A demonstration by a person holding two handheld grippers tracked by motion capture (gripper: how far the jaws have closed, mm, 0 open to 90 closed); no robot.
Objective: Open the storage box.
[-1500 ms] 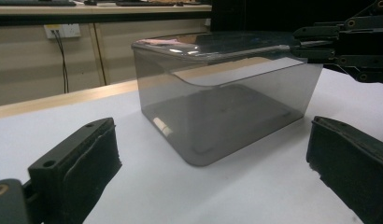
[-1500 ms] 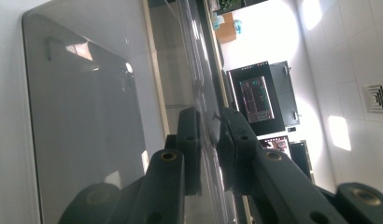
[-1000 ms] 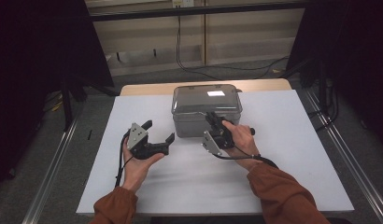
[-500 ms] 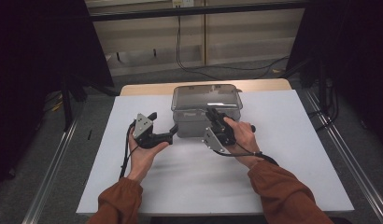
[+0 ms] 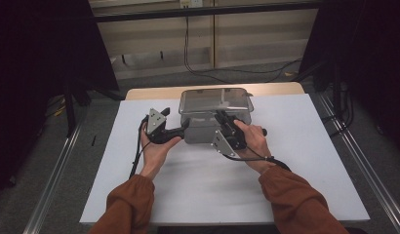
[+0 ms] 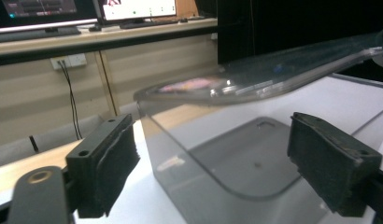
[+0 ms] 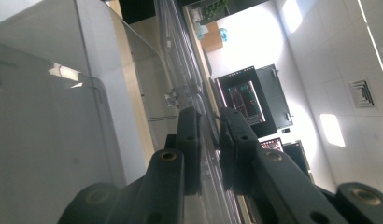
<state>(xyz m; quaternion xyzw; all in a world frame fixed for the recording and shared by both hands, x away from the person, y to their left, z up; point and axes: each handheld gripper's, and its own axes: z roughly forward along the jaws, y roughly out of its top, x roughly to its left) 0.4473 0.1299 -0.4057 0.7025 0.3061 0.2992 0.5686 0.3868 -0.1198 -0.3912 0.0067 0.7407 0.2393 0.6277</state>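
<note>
A clear plastic box (image 5: 204,130) stands at the back middle of the white table (image 5: 286,185). Its clear lid (image 5: 215,100) is tilted up, off the box's rim. My right gripper (image 5: 220,117) is shut on the lid's front edge; in the right gripper view its jaws (image 7: 210,140) pinch the thin lid (image 7: 175,60). My left gripper (image 5: 184,125) is open at the box's front left corner. In the left gripper view its pads (image 6: 112,161) stand wide on either side of the box's corner (image 6: 199,186), below the raised lid (image 6: 273,74).
White sheet covers the table, with bare room in front of and beside the box. A wooden strip (image 5: 154,92) runs along the table's far edge. Metal rails (image 5: 56,180) run along both sides. Cables (image 5: 138,146) trail from the grippers.
My left gripper has moved right and forward up to the box's left front corner. The right gripper has tilted the lid up off the box.
</note>
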